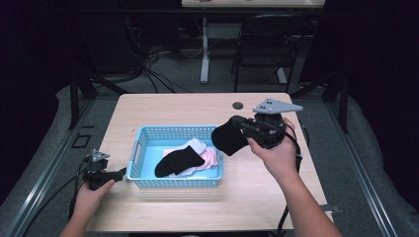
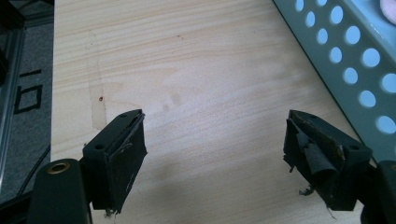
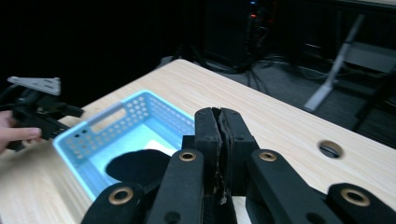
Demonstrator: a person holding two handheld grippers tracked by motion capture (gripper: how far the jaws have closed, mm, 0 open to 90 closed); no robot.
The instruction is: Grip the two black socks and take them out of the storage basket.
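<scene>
the right hand-held gripper (image 1: 242, 124) is up above the tabletop (image 1: 257, 192), just past the right end of the blue basket (image 1: 143, 143), and a black sock (image 1: 228, 138) hangs from its tips. in the right gripper view its jaws are pressed together with hardly a gap, and a dark bulge of the sock (image 3: 137, 168) droops below them, so it is pinching the sock by an edge. the sock dangles clear of the wood, beside the basket's right rim.

the left hand-held gripper (image 1: 116, 174) rests low by the basket's left wall, pointing at it, near the tabletop's front left corner. in the left gripper view its jaws are spread wide with bare wood between them; the pads (image 2: 126, 158) look frayed, and the basket's holed side (image 2: 355, 60) runs along the upper right.

inside the basket another black sock (image 1: 178, 162) lies slantwise over a white one (image 1: 196, 146) and a pink one (image 1: 210, 159). a round hole (image 1: 238, 105) sits in the tabletop near its far edge, and a dark chair (image 1: 272, 44) stands beyond it.
</scene>
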